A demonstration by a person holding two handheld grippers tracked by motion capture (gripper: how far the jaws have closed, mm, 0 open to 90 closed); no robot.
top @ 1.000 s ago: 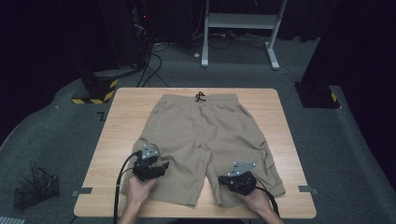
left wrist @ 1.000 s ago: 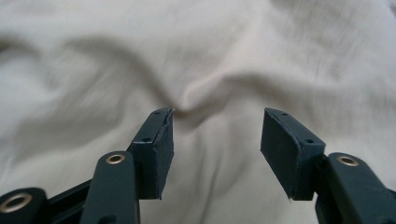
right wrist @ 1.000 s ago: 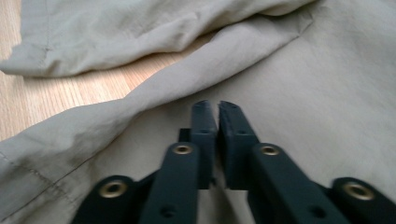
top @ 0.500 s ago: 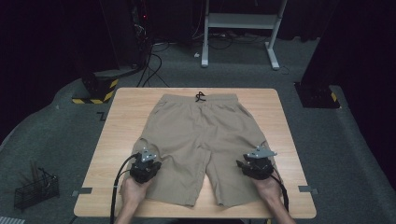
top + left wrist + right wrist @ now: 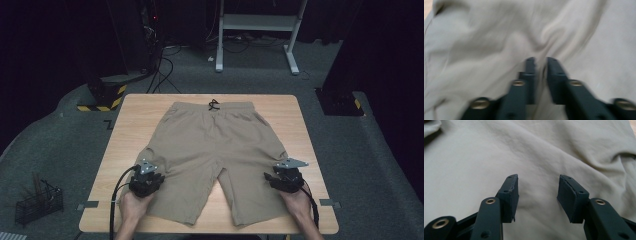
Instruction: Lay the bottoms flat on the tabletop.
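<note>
A pair of khaki shorts point(image 5: 217, 150) lies spread flat on the wooden table point(image 5: 300, 125), filling the middle of the high view; its long axis runs up and down the frame, with the waistband and its black drawstring point(image 5: 214, 104) pointing to the top edge and the two leg openings to the bottom. The left gripper point(image 5: 146, 181) sits at the lower left, over the outer hem of that leg; in the left gripper view point(image 5: 540, 61) its jaws have just been opening and stand a narrow gap apart, with a ridge of the fabric running up from between them, though the blur hides whether the pads press it. The right gripper point(image 5: 286, 180) sits at the lower right on the other leg; in the right gripper view point(image 5: 538, 185) its jaws have just been opening and stand released, wide apart, above smooth cloth, gripping nothing
</note>
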